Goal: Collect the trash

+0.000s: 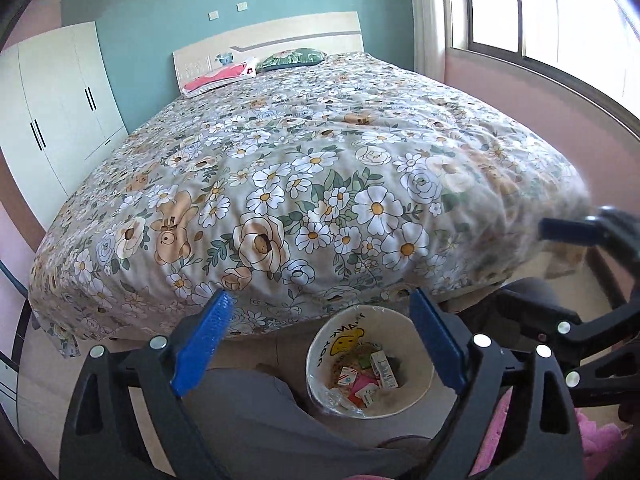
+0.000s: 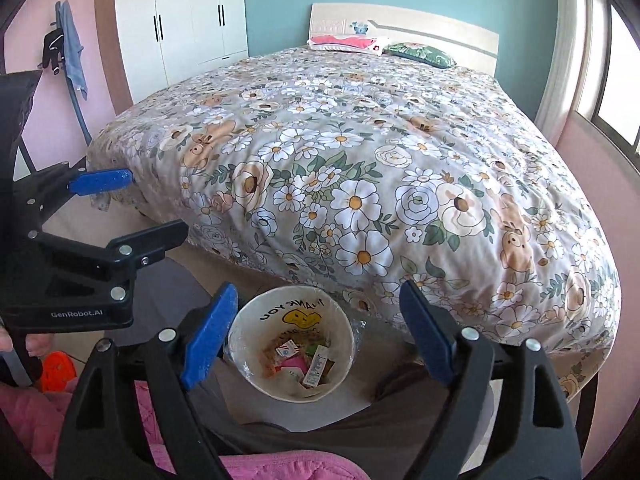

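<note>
Below both claws, trash bin (image 1: 370,360) w/ wrappers (image 2: 304,364), nothing gripped.

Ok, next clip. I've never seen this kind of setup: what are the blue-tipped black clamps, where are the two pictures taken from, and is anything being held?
There is no robot here. A person holds a hand-operated clamp in each hand, and each clamp carries a wide-angle camera looking along its two blue-padded fingers. One picture is from the left gripper, the other from the right gripper; each clamp also shows at the edge of the other's view. Both stand open with nothing between the fingers. Below them on the floor, at the foot of the bed with its flowered cover, stands a bin lined with clear plastic, with small cartons and wrappers in it. The cover shows no litter; two pillows lie by the headboard. A white wardrobe stands beyond.
</note>
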A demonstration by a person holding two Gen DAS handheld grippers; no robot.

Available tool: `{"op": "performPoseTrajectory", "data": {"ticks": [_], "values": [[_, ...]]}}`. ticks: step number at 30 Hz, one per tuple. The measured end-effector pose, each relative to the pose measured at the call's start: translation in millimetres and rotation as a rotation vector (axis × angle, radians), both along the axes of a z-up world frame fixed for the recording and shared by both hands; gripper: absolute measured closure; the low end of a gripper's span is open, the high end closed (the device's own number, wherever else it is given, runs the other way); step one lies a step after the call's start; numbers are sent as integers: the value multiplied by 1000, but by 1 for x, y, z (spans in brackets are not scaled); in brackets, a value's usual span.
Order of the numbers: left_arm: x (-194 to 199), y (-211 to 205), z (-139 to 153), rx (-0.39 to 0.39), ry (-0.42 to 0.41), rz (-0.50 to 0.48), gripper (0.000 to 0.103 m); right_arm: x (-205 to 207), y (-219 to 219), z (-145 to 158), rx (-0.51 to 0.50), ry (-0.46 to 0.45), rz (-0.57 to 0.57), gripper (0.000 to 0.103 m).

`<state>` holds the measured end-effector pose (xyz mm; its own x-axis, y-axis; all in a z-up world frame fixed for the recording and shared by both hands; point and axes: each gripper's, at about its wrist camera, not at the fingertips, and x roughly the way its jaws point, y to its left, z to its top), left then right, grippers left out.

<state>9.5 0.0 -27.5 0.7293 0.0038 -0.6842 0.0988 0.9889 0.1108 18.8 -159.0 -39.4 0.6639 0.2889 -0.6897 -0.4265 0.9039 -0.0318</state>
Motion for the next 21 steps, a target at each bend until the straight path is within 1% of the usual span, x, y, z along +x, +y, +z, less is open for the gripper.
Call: {"op": "performPoseTrajectory", "data": {"ticks": [2,4,6,8,10,12,15,21], "values": [[-8,0,5,-27,-3,-11,11,-15,0,6,1,-43,-23,18],[-16,-1,9,-30,-12,-17,10,-27,-4,14,20,-84,-46,18],[-22,-3,9,-23,-16,-22,10,-34,-7,19,22,-108,-61,17],[-23,-4,9,-41,-9,-35,10,-39,-6,22,6,-129,-77,17],[-25,-5,9,-53,-10,-48,10,-40,-6,23,6,-131,-78,17],[-27,-8,9,-42,-14,-46,10,-41,-6,23,3,-132,-78,17],[-28,-7,8,-57,-5,-52,10,-43,-7,24,0,-136,-83,17],[-28,-8,8,-56,4,-52,10,-43,-6,24,3,-126,-86,17]]}}
